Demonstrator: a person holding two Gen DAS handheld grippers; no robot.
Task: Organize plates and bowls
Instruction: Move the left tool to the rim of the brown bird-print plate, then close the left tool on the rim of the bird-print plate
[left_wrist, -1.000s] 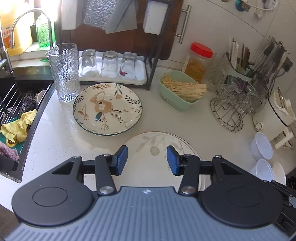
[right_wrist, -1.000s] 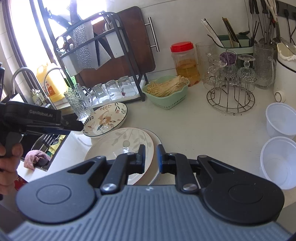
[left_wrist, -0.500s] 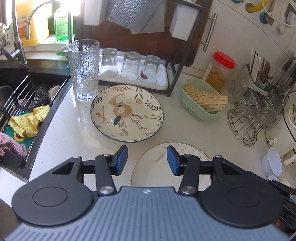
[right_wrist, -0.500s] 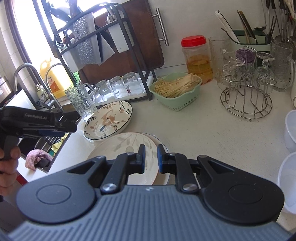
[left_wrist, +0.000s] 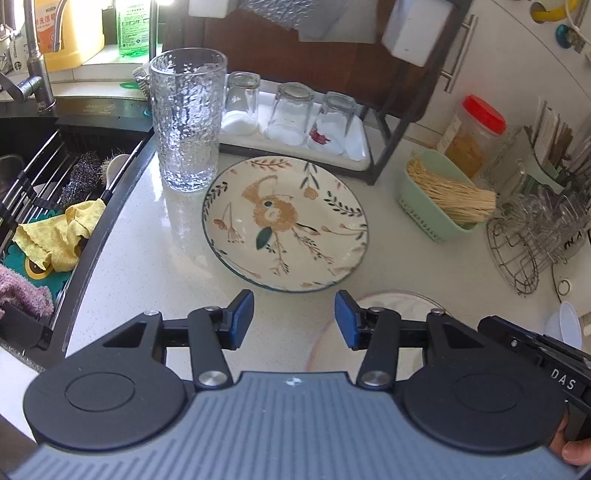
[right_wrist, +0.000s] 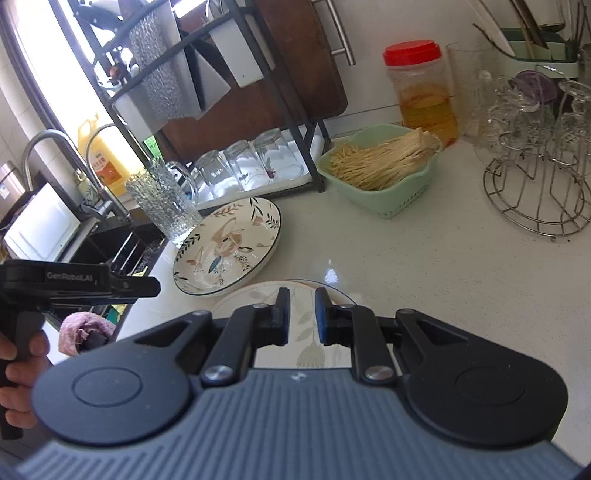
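Note:
A floral plate (left_wrist: 285, 223) lies on the white counter in front of the dish rack; it also shows in the right wrist view (right_wrist: 229, 244). My left gripper (left_wrist: 294, 320) is open and empty, just short of that plate's near rim. A pale leaf-patterned plate (right_wrist: 306, 332) lies nearer, on a clear plate beneath it, and shows low right in the left wrist view (left_wrist: 391, 300). My right gripper (right_wrist: 300, 311) has its jaws close together over the pale plate's rim; whether they grip it I cannot tell.
A tall textured glass (left_wrist: 186, 123) stands left of the floral plate. A black sink (left_wrist: 44, 184) with cloths lies at the left. A green basket of noodles (left_wrist: 439, 199), a red-lidded jar (left_wrist: 474, 136) and a wire glass stand (right_wrist: 539, 177) are at the right.
My left gripper has moved left and forward, from over the pale plate toward the floral plate. My right gripper has drawn closer over the pale plate.

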